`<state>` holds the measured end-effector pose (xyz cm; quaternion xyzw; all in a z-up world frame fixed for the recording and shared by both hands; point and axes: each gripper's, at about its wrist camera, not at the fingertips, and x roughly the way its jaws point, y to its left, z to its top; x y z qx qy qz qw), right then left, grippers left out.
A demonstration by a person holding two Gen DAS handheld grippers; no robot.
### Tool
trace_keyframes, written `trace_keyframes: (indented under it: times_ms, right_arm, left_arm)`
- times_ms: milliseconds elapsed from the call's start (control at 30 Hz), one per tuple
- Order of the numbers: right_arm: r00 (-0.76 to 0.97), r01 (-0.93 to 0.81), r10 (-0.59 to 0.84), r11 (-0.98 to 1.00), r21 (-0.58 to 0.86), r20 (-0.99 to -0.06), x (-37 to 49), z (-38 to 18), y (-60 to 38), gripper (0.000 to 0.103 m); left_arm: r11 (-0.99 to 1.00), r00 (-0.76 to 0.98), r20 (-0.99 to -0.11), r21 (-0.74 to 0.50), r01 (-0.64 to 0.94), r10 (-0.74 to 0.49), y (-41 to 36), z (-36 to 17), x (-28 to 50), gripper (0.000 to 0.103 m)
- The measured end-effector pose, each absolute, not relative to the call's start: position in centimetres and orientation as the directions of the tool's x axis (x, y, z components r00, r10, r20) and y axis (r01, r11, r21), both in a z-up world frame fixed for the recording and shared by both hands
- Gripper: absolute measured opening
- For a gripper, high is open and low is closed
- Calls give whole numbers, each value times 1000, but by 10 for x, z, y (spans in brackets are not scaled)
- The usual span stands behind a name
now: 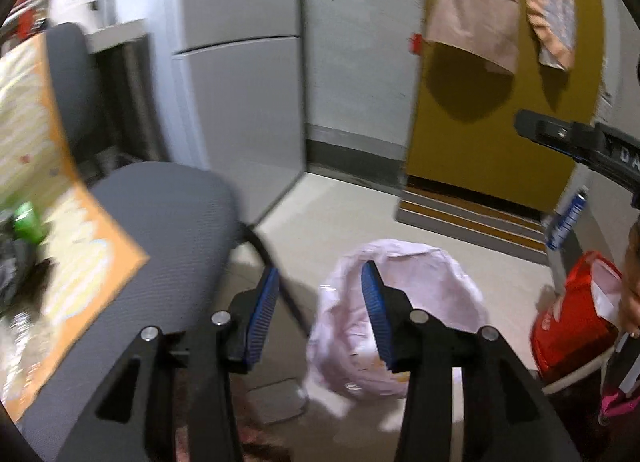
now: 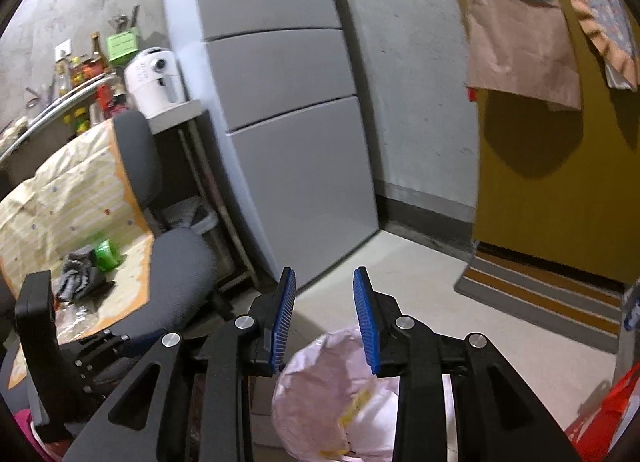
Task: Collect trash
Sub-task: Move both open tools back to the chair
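Note:
A bin lined with a pale pink bag (image 1: 404,302) stands on the floor beside a grey chair (image 1: 160,213). My left gripper (image 1: 320,268) hangs above and just left of it, jaws open and nothing between the blue pads. In the right wrist view the same pink bag (image 2: 320,402) lies below my right gripper (image 2: 325,270), which is open and empty; a yellow scrap (image 2: 354,408) lies inside the bag. On the table's orange-and-yellow cloth (image 2: 72,197) sit a green crumpled wrapper (image 2: 106,256), a grey wad (image 2: 78,278) and clear plastic (image 2: 76,314).
A grey refrigerator (image 2: 288,141) stands behind the chair, and a yellow door (image 2: 560,189) with a striped mat (image 2: 540,298) is at the right. A red bag (image 1: 572,322) sits right of the bin. Shelves with bottles (image 2: 80,73) line the far left wall.

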<state>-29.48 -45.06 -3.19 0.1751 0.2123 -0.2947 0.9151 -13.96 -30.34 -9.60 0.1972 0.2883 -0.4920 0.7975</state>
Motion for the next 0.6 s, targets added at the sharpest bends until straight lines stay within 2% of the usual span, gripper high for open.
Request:
trace_keyframes:
  times_ms: [233, 467, 600]
  right_arm:
    - [774, 527, -388, 833, 169, -501, -259, -15, -416, 32]
    - [827, 320, -179, 929, 184, -532, -200, -5, -362, 34]
    - [836, 197, -69, 964, 180, -544, -166, -3, -327, 41]
  left_arm:
    - [603, 485, -623, 27, 797, -613, -232, -73, -113, 42]
    - [738, 599, -595, 15, 674, -536, -155, -54, -95, 47]
    - [811, 662, -586, 14, 584, -467, -109, -43, -84, 51]
